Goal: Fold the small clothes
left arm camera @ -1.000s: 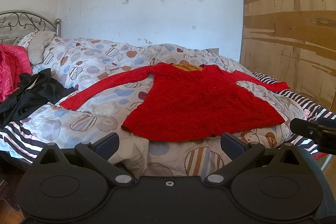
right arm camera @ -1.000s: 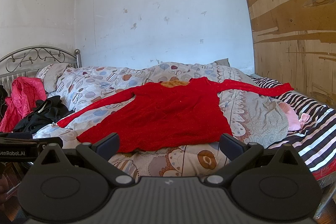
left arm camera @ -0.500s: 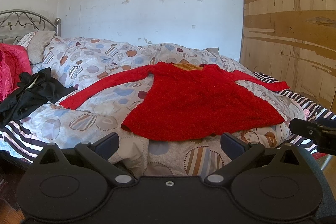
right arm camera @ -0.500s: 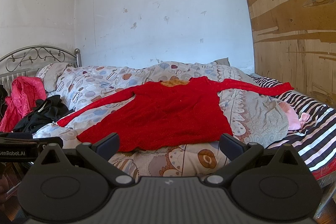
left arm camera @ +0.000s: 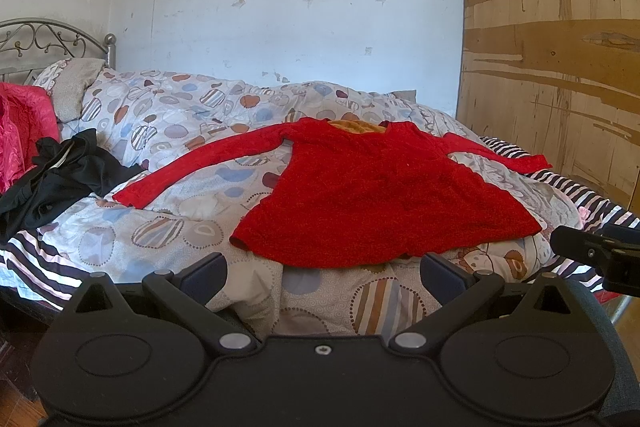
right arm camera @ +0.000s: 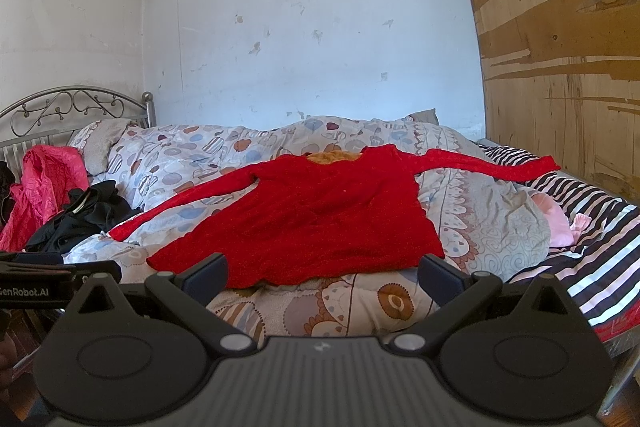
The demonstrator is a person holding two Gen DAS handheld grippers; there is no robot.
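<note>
We are holding both tools off the near edge of the bed (left arm camera: 36, 267), touching nothing. The left tool (left arm camera: 322, 269) is gaping wide, fingers far apart, nothing between them. The right tool (right arm camera: 322, 269) is likewise spread wide and empty. In the left wrist view the right tool is poking in at the right edge; in the right wrist view the left tool is showing at the left edge, so we are carrying them side by side.

The red long-sleeved top (left arm camera: 380, 195) is lying flat on the patterned duvet (left arm camera: 168, 227), hem toward us, neckline away, both sleeves stretched out to the sides. An orange lining is showing at the neck opening. The sleeve on the view's left is running diagonally down toward the black garment (left arm camera: 60, 179), its cuff stopping just short of it. The other sleeve (right arm camera: 500, 163) is reaching onto the striped sheet (right arm camera: 592, 267) near the wooden panel (right arm camera: 560, 67). The hem is sitting just beyond both tools' fingertips, apart from them.

A pink jacket (right arm camera: 44, 183) is heaped by the metal headboard (right arm camera: 72, 107), next to the black garment. A pale pink item (right arm camera: 560, 227) is lying on the striped sheet beside the duvet's edge. A white wall (right arm camera: 300, 27) is standing behind the bed.
</note>
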